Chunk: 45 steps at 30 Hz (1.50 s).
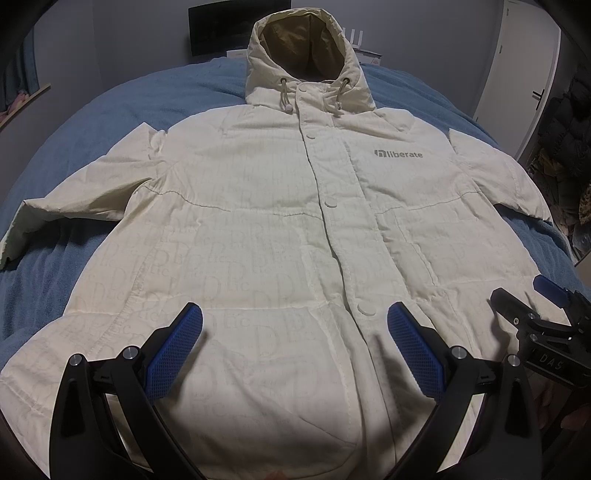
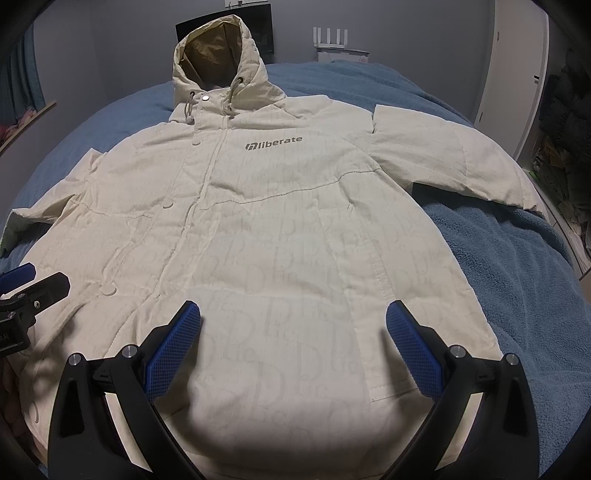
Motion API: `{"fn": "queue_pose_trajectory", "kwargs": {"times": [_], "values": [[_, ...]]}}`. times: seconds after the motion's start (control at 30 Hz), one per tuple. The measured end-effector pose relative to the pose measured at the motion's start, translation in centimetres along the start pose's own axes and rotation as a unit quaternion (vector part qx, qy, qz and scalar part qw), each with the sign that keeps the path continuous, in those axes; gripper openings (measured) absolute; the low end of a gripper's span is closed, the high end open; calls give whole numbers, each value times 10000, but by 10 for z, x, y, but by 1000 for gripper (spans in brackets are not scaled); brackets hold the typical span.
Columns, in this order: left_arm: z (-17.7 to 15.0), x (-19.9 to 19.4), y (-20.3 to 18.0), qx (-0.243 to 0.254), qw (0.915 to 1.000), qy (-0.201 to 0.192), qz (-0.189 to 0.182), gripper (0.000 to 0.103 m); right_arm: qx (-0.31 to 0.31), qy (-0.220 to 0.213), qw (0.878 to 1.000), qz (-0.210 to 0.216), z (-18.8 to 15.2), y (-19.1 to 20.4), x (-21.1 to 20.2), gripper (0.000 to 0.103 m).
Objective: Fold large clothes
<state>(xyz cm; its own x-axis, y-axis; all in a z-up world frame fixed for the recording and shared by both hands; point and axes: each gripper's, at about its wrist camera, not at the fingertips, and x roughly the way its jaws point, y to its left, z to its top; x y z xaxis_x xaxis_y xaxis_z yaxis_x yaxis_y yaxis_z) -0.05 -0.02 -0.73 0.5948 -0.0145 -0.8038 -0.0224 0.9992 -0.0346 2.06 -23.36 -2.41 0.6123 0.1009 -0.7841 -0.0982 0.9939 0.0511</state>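
A cream hooded jacket (image 1: pixel 280 229) with a grey "liberate" logo lies face up and spread flat on a blue blanket (image 1: pixel 55 173), hood at the far end, both sleeves out to the sides. It also fills the right wrist view (image 2: pixel 280 229). My left gripper (image 1: pixel 295 317) is open and empty, hovering above the jacket's lower front near the bottom snap button. My right gripper (image 2: pixel 293 317) is open and empty above the lower right panel by the pocket seam. The right gripper shows at the right edge of the left wrist view (image 1: pixel 543 306); the left gripper shows at the left edge of the right wrist view (image 2: pixel 33 284).
The blue blanket (image 2: pixel 517 258) covers the bed around the jacket. A dark monitor (image 1: pixel 214 29) and a white router (image 2: pixel 330 38) stand behind the bed. A white wardrobe (image 2: pixel 517 74) and hanging dark clothes (image 1: pixel 569 122) are at the right.
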Motion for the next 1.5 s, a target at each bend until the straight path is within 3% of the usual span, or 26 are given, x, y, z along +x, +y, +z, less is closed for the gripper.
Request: {"fn": "queue_pose_trajectory", "kwargs": {"times": [1.5], "values": [[-2,3,1,-44,10000,59,-44,97,5,106,9999,40,-4,1,6,97]]}}
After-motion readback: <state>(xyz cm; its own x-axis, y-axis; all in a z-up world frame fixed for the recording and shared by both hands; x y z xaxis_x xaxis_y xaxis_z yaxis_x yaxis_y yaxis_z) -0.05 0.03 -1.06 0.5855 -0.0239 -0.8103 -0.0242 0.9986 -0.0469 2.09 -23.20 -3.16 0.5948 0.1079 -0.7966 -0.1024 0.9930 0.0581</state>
